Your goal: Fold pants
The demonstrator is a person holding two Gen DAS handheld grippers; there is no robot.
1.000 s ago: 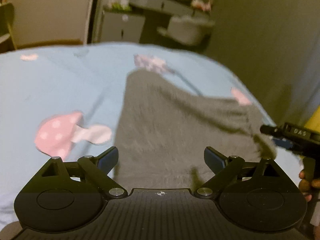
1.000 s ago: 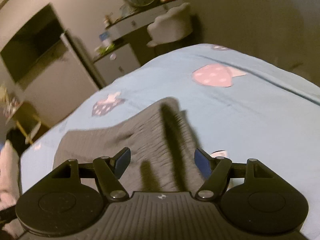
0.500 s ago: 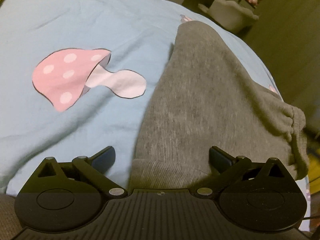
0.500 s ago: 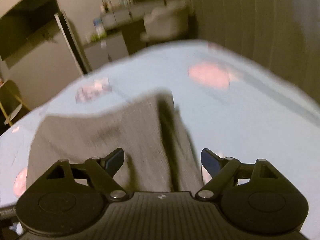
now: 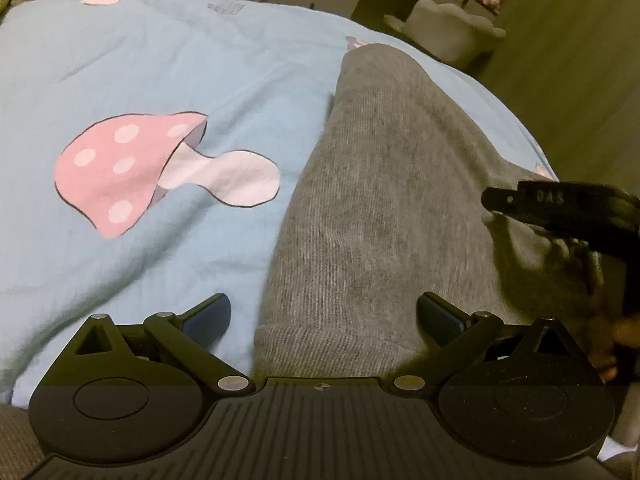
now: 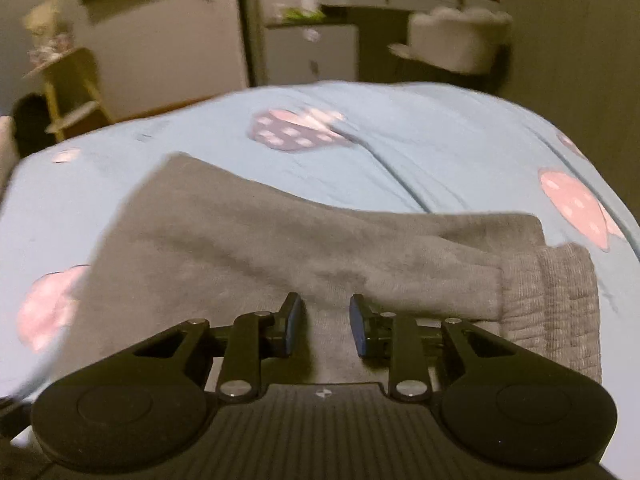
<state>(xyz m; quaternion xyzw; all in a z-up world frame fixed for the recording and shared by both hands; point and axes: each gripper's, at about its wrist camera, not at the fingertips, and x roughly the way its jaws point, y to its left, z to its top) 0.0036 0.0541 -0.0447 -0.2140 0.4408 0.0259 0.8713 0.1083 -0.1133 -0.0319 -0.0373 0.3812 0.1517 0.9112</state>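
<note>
Pants: grey knit trousers lying along a bed, on its blue mushroom-print cover; already doubled at least once, judging by the stacked layers at one end.
Left gripper: fingers spread to their widest, straddling the near ribbed hem; nothing is pinched between them.
Right gripper: its jaws have just been closing and now stand narrow with a gap left between them, hanging over the flat grey cloth; no fold of fabric is visibly caught, so it holds nothing yet.
Risk 1: the narrowed right fingers may nip only the top layer (the knit is soft and loose), so that a lift peels the layers apart.
Risk 2: the left fingers, set wide across the hem, may close on the bed cover as well as the hem, and the cover would then be dragged along.
Risk 3: if one side lifts before the other has hold, the next fold is likely to lie skewed.
Left wrist view only: the near hem, the long left edge of the trousers against the cover, the right gripper seen side-on at the far right, and part of the hand below it.
Right wrist view only: the ribbed band at the right end, the overlapping layers beside it, and the gap between the right fingers (this view is blurred).
</note>
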